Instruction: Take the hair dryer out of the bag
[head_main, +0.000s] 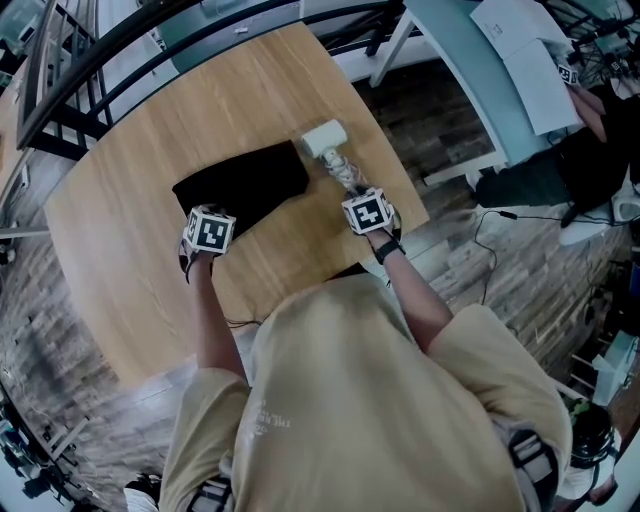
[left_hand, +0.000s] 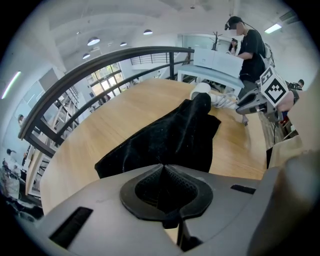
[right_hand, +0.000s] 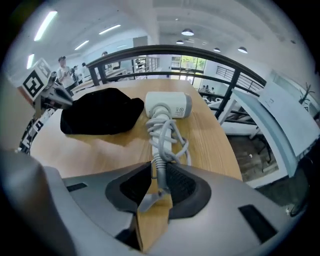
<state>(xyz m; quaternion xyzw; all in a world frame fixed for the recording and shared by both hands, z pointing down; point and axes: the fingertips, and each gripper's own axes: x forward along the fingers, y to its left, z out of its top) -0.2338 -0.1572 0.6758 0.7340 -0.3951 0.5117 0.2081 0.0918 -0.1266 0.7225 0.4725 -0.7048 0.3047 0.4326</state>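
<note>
Only | right gripper view: fingers (right_hand: 182, 184) pinch hair dryer cord (right_hand: 162, 137)

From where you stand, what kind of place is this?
Probably an open-plan lab or office: a black railing runs behind the wooden table, desks with papers stand nearby, and ceiling lights shine overhead.

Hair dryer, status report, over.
Left claw shut on bag. Right claw shut on hair dryer, cord end. It's out, on table beside bag. Nothing in the way.
</note>
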